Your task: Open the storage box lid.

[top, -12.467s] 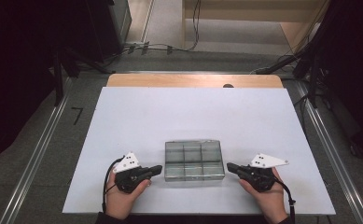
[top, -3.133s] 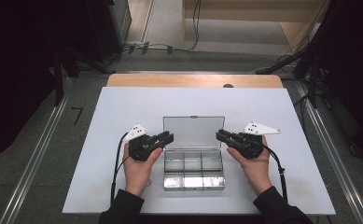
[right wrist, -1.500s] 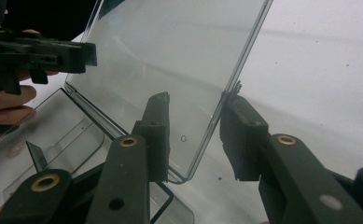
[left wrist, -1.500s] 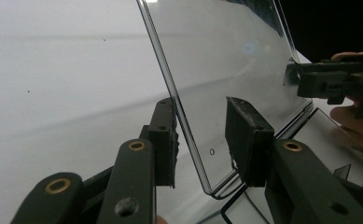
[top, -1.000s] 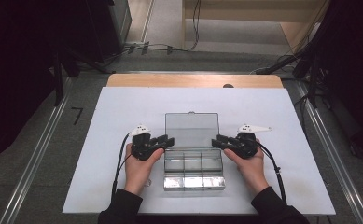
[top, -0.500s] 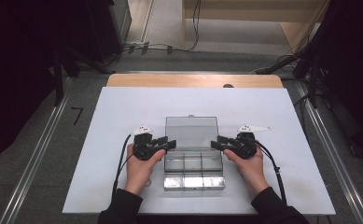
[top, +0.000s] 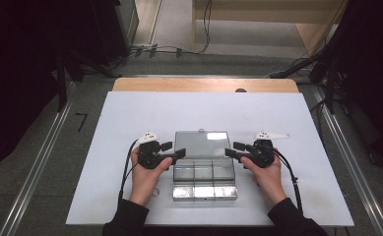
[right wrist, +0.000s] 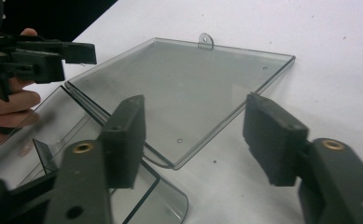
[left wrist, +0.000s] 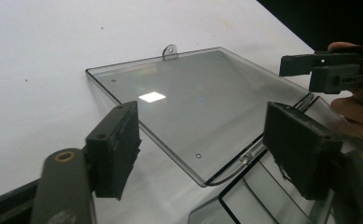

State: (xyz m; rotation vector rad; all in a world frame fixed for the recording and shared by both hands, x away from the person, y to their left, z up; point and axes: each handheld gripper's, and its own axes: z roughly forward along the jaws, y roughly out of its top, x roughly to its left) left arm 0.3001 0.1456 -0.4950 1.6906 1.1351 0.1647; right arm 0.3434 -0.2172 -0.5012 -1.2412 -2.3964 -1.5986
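Tool on the left (top: 175, 150) sits w/ jaws apart at the left edge of the clear box lid (top: 202, 144), gripping nothing; in the left gripper view its pads (left wrist: 115, 145) straddle the lid's near corner w/o touching. Jaws have just been opening, prob. a release now that the lid lies folded back flat on the counter (top: 130, 113). Lid points toward the counter's far edge, hang tab (left wrist: 170, 50) at its far rim. Box base (top: 204, 178) w/ its compartments lies toward the near edge, about mid-width, hinged to the lid.

Right tool (top: 234, 150) mirrors this at the lid's right edge: jaws spread, also just been opening, lid corner between the pads (right wrist: 275, 135) but clear of them. Both hands flank the box, likely to steady it while the lid settled.

Hard to read: compartments look empty, but glare and the see-through plastic make that uncertain. Hinge line is partly cut off behind the jaws in both gripper views. Front strip of the base glints; can't tell latch from reflection.
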